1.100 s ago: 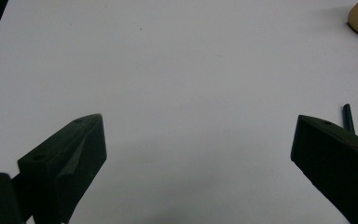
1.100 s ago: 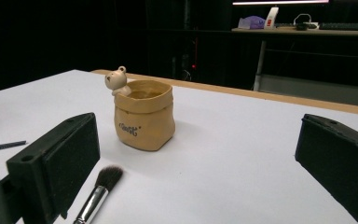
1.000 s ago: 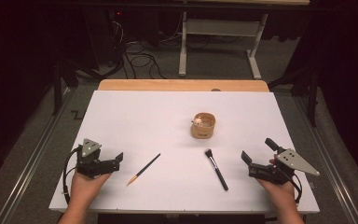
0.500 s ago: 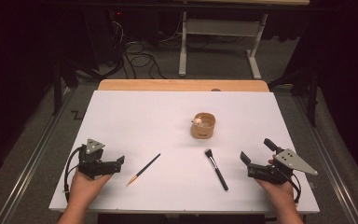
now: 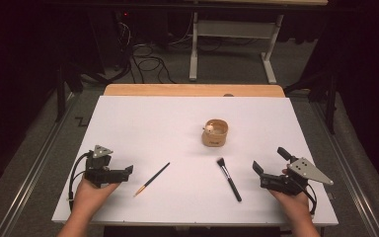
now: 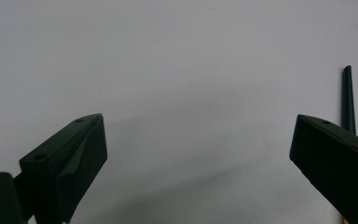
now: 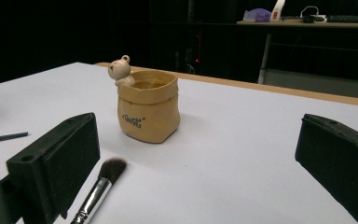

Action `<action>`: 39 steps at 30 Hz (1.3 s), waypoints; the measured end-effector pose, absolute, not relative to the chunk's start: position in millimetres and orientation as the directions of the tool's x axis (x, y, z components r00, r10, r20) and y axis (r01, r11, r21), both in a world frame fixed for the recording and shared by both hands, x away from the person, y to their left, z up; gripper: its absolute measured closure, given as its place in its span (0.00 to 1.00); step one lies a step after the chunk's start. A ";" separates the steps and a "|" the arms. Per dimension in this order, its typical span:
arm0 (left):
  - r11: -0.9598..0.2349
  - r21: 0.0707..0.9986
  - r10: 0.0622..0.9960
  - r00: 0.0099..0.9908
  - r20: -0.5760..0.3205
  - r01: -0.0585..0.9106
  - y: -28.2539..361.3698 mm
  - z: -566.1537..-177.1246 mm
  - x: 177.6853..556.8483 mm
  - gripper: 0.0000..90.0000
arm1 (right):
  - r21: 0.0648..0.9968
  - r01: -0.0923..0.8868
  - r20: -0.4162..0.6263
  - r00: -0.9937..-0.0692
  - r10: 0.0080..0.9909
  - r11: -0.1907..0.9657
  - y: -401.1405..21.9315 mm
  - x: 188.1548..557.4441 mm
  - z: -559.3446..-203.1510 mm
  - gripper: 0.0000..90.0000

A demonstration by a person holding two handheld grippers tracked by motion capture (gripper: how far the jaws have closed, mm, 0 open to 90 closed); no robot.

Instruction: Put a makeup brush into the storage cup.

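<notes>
Left tool [image 5: 128,171], right tool [image 5: 271,162]: both low, jaws wide apart.

White desk [image 5: 143,123] from above. Tan pot [image 5: 215,133] w/ small bear figure near centre. Makeup brush [image 5: 228,178] lies toward front edge, right of centre; thin paintbrush [image 5: 152,178] left of centre. Left gripper [image 5: 127,171] near front-left corner, right gripper [image 5: 269,162] near front-right corner, both hand-held, nothing in jaws.

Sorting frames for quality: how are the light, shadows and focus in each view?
High view: the table is evenly lit, the surroundings dark, all a bit soft. Left gripper view: near-bare white with a faint shadow band, the thin brush slightly blurred. Right gripper view: the pot is fairly sharp with a soft shadow, the background dark.
</notes>
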State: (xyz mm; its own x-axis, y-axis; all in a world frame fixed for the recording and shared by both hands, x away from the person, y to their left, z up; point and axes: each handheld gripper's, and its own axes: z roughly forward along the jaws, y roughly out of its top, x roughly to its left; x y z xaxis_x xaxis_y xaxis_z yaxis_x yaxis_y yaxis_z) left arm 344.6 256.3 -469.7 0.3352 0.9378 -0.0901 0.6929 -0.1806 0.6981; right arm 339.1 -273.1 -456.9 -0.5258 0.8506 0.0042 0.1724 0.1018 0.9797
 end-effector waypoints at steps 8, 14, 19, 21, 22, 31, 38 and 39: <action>-0.208 0.660 0.927 0.362 -0.104 0.722 255.8 -449.5 348.9 0.08 | 0.982 0.161 0.002 -0.532 0.847 0.099 -273.3 338.0 -455.7 0.01; -0.214 0.615 0.921 0.367 -0.132 0.759 255.0 -442.0 351.8 0.07 | 0.984 0.152 0.004 -0.532 0.847 0.091 -274.5 335.5 -453.5 0.01; -0.229 0.573 0.922 0.364 -0.131 0.787 254.7 -437.2 356.6 0.07 | 0.984 0.152 0.007 -0.535 0.845 0.088 -275.6 335.0 -453.1 0.01; -0.224 0.548 0.926 0.352 -0.139 0.806 255.2 -433.9 359.9 0.07 | 0.984 0.152 0.009 -0.539 0.842 0.088 -275.4 335.3 -453.2 0.01; -0.224 0.548 0.926 0.352 -0.139 0.806 255.2 -433.9 359.9 0.07 | 0.984 0.152 0.009 -0.539 0.842 0.088 -275.4 335.3 -453.2 0.01; -0.287 0.455 0.915 0.382 -0.129 0.843 247.5 -432.6 364.8 0.07 | 0.985 0.150 0.014 -0.537 0.844 0.079 -275.6 334.6 -452.3 0.01; -0.315 0.405 0.908 0.396 -0.133 0.858 245.5 -428.4 367.6 0.11 | 0.986 0.141 0.004 -0.540 0.841 0.086 -276.7 334.8 -451.9 0.01; -0.317 0.399 0.908 0.397 -0.134 0.860 245.2 -427.8 368.0 0.12 | 0.987 0.140 0.006 -0.542 0.841 0.084 -276.8 334.9 -451.9 0.01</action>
State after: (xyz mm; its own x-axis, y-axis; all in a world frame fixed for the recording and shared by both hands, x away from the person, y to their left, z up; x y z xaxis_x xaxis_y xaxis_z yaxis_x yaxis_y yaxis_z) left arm 368.0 245.2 -427.8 0.3966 0.9082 -0.1335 0.8604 -0.3171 0.3988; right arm 334.9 -276.8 -451.9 -0.5417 0.8405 0.0055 0.1402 0.0839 0.9866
